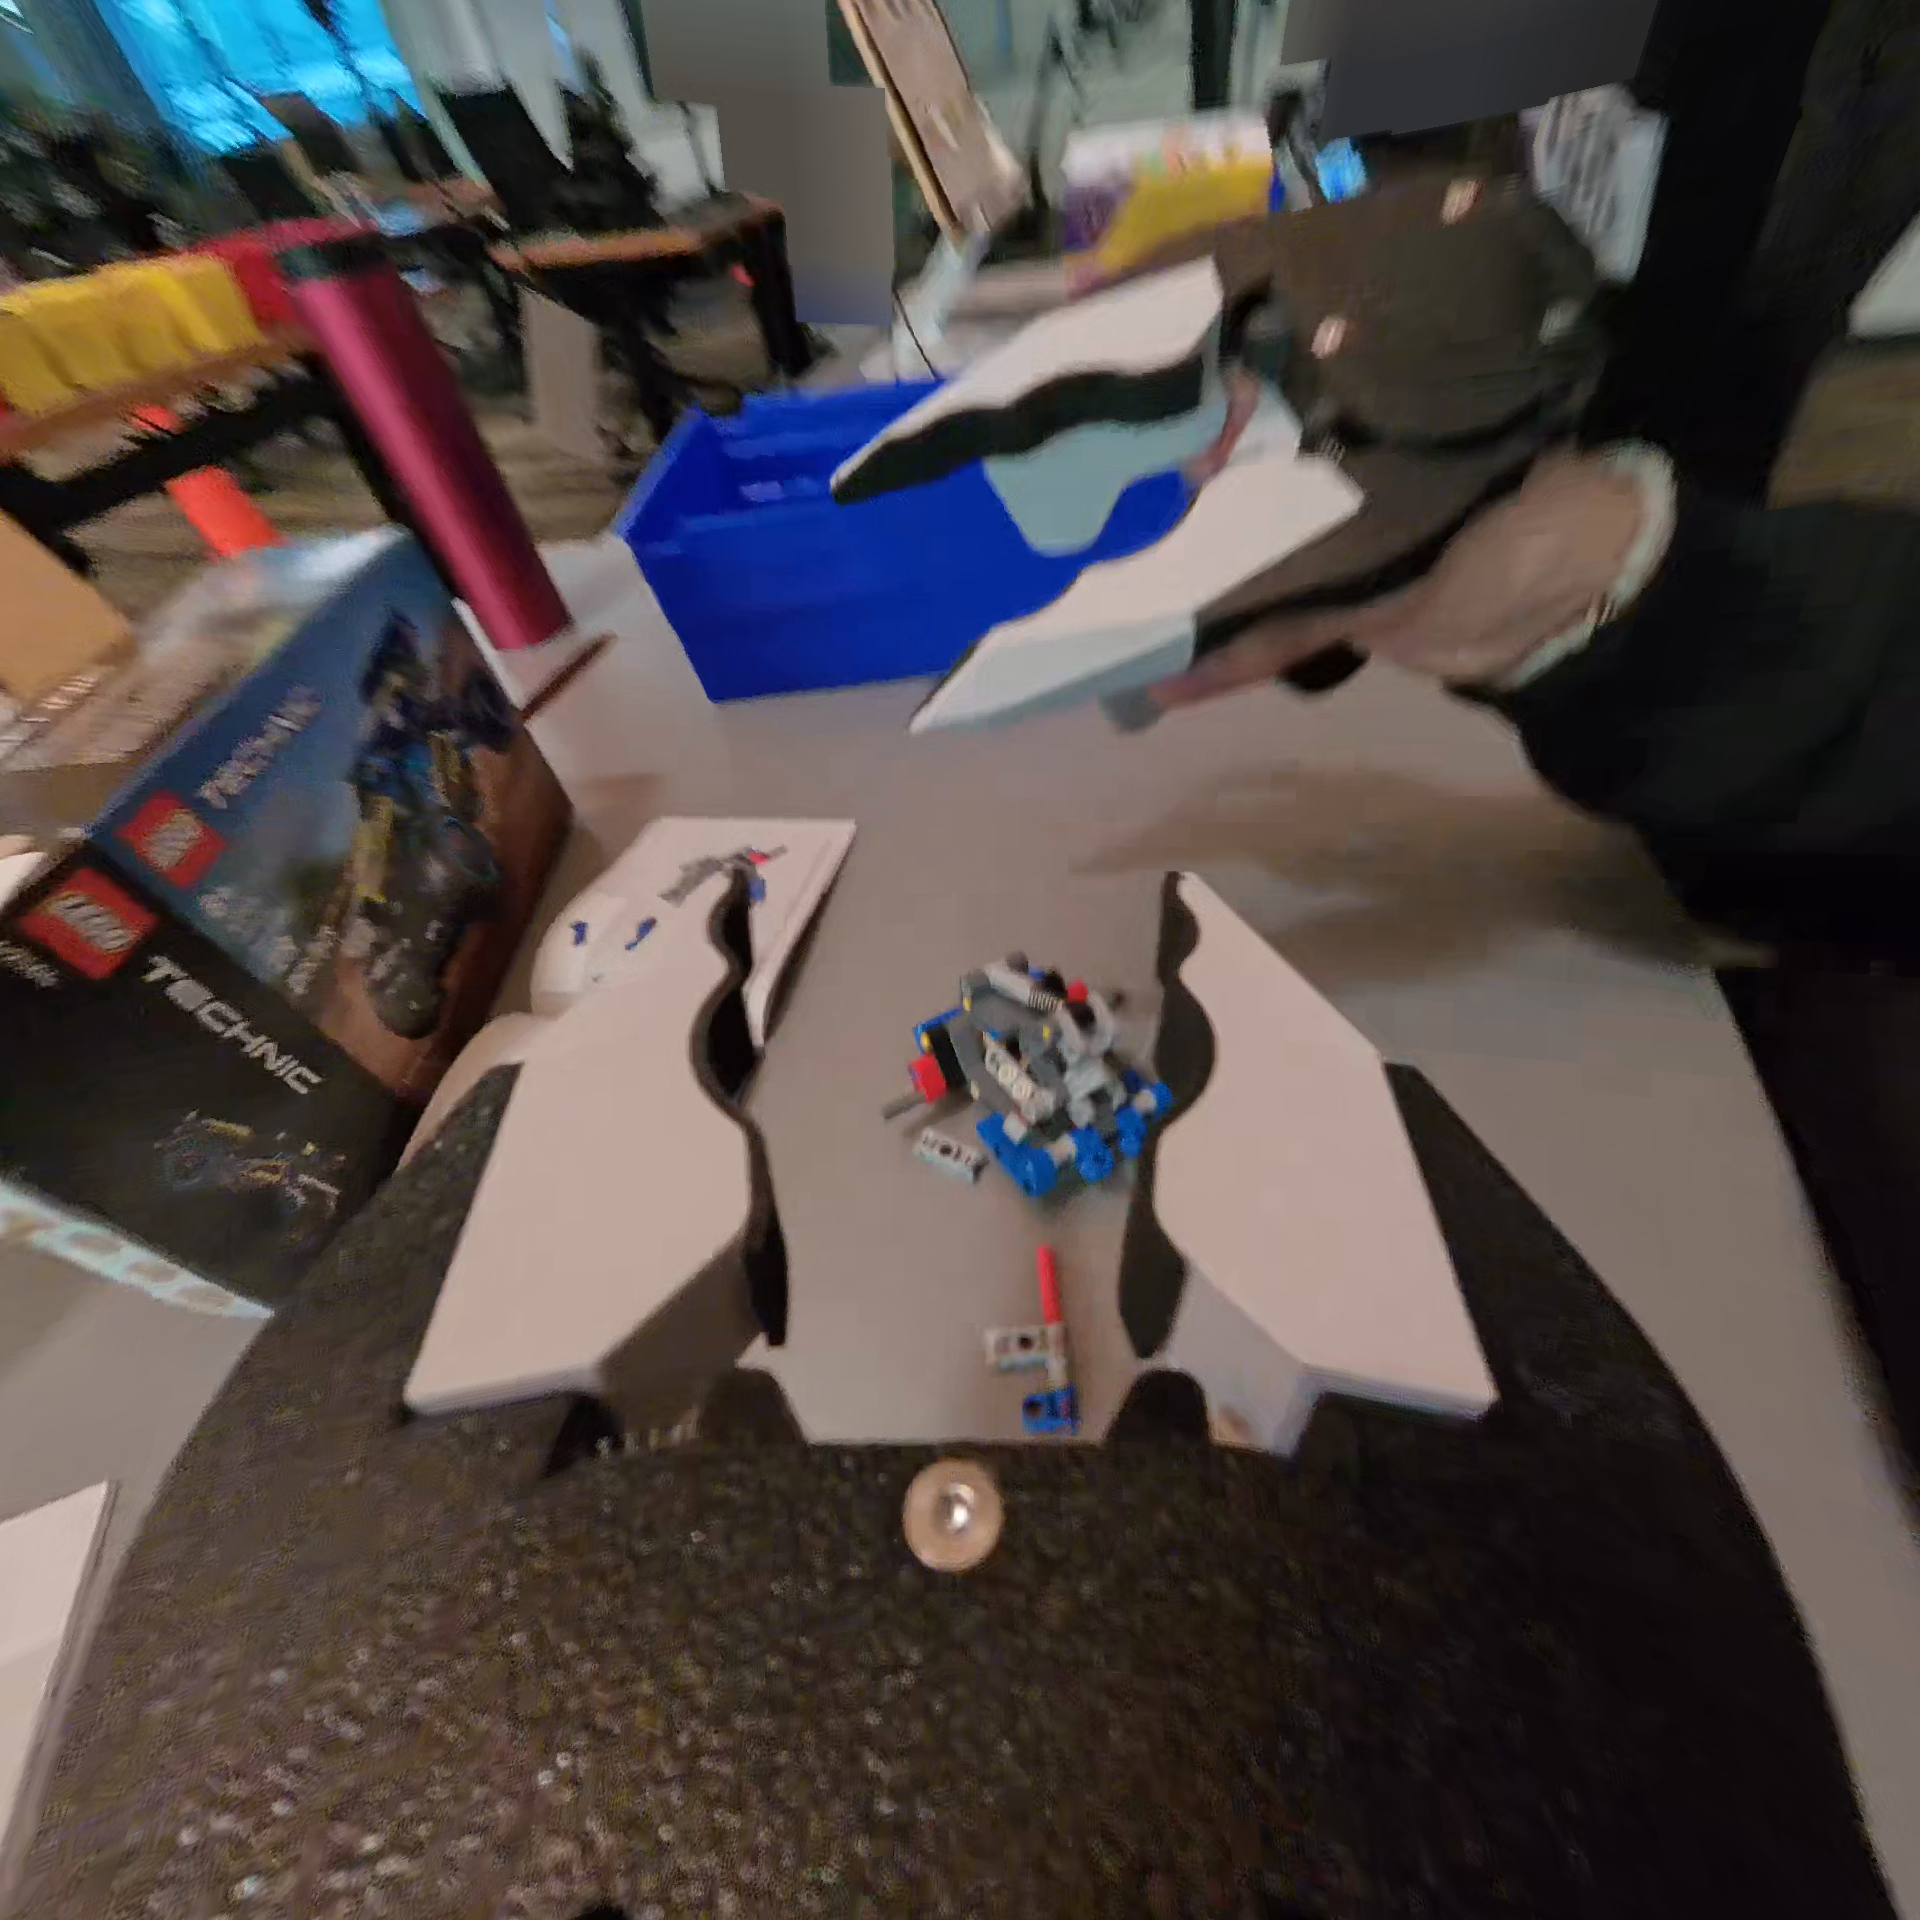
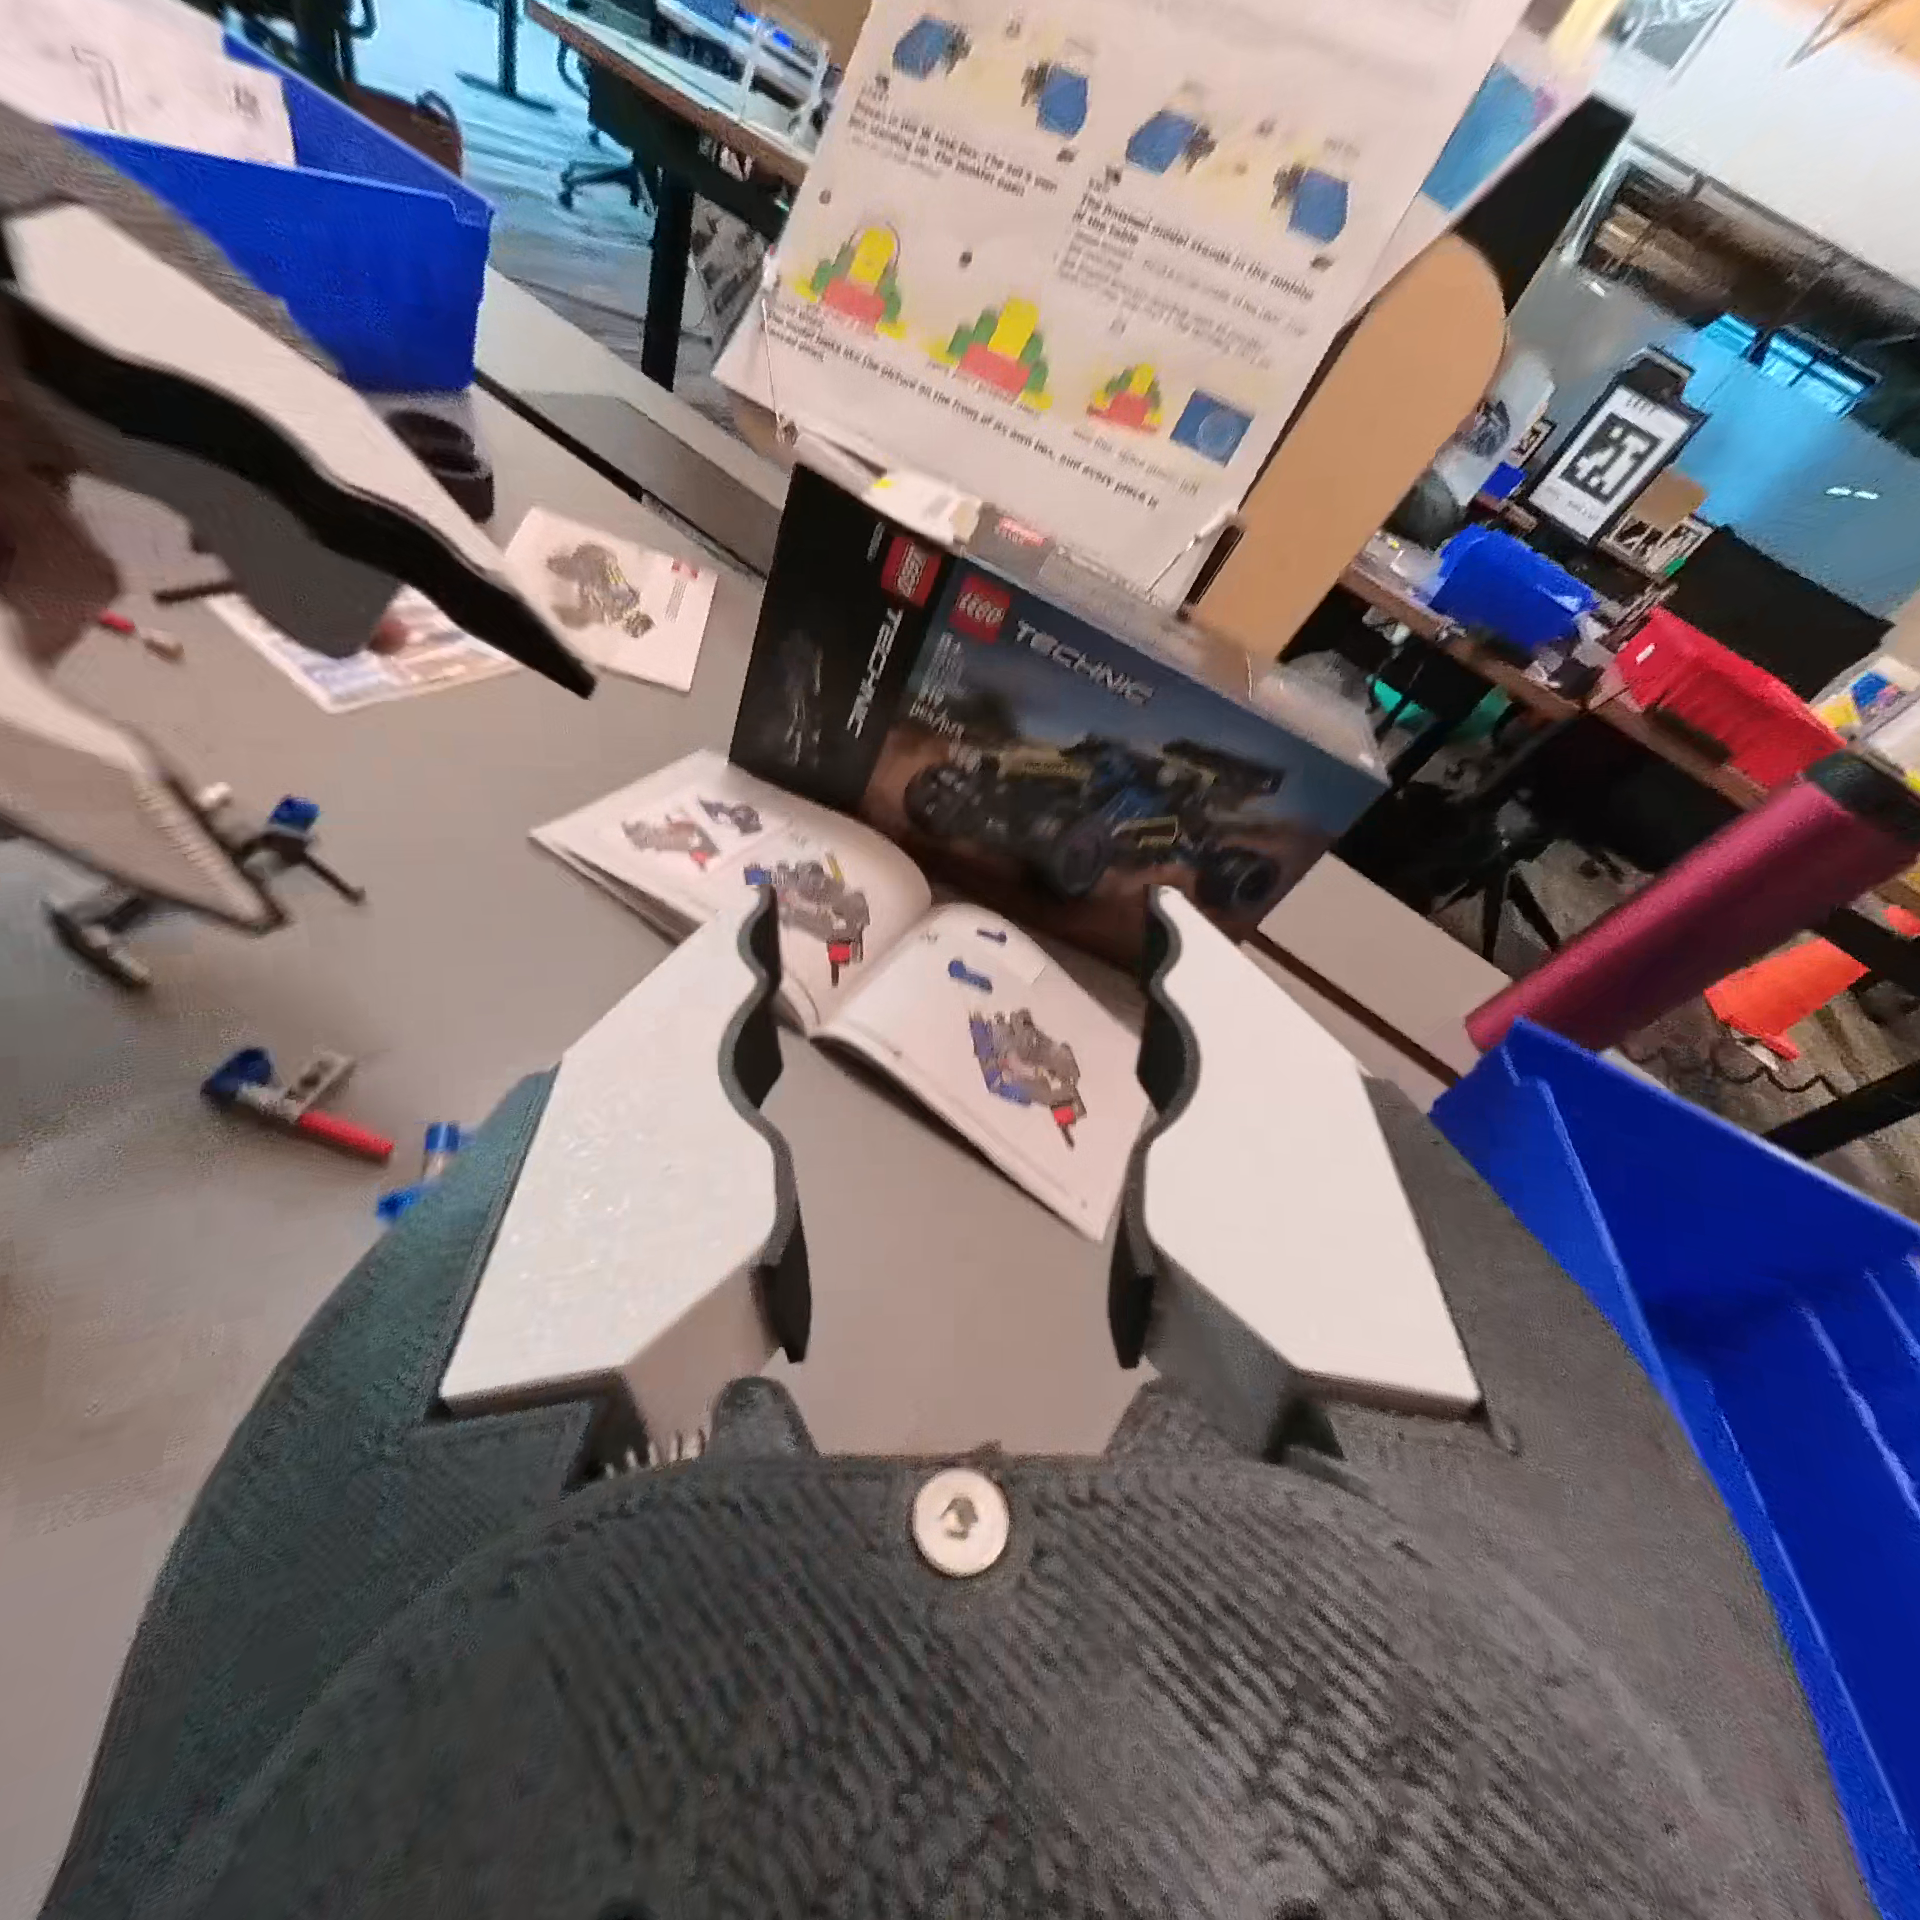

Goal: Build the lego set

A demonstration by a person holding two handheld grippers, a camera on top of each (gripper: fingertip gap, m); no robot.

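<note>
A small, partly built blue and grey lego model [image 1: 1039,1081] lies on the grey table [image 1: 1299,810]. My left gripper [image 1: 956,904] is open and empty just above it, and the model shows between the fingers. A grey piece [image 1: 951,1153], a red axle [image 1: 1049,1288] and a small blue piece [image 1: 1044,1408] lie close by. My right gripper [image 2: 961,914] is open and empty over the open instruction booklet [image 2: 935,1018]. It also shows in the left wrist view [image 1: 883,603], held in a hand at the upper right. The left gripper [image 2: 416,790] appears at the left of the right wrist view.
The lego box [image 2: 1039,748] stands behind the booklet, and also shows in the left wrist view [image 1: 260,935]. A blue bin [image 1: 831,582] sits at the back, another [image 2: 1714,1299] at my right. A magenta cylinder [image 1: 416,436], a printed sheet [image 2: 1091,208] and loose pieces [image 2: 291,1101] are around. My left tips are roughly 12 cm from the red axle [image 1: 1049,1288]. It is also in sight in the right wrist view [image 2: 341,1130]. It is some 12 cm from my left tips to the grey piece [image 1: 951,1153].
</note>
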